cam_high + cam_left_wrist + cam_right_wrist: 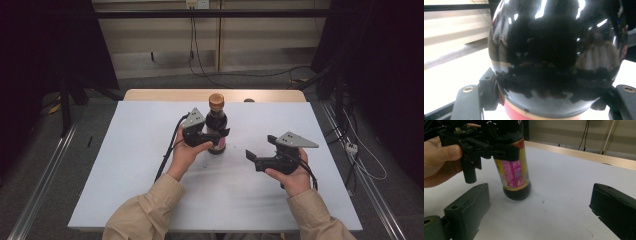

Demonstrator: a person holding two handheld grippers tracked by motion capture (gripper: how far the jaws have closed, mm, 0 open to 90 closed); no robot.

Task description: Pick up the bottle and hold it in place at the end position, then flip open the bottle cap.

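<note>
While left tool [212, 136] clamps dark bottle [216, 131] at mid-body, bottle stands upright near table [140, 165] centre, long axis vertical. Right tool [256, 157] spread wide, gripping nothing, lies right of bottle, jaws pointing toward it, near but apart.

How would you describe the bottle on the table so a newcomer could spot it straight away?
Find the white table and look to the middle of its far half. There the left gripper is clamped around a dark sauce bottle that stands upright. It is the table's one standing thing, with a copper-coloured cap and a pink and yellow label.
</note>
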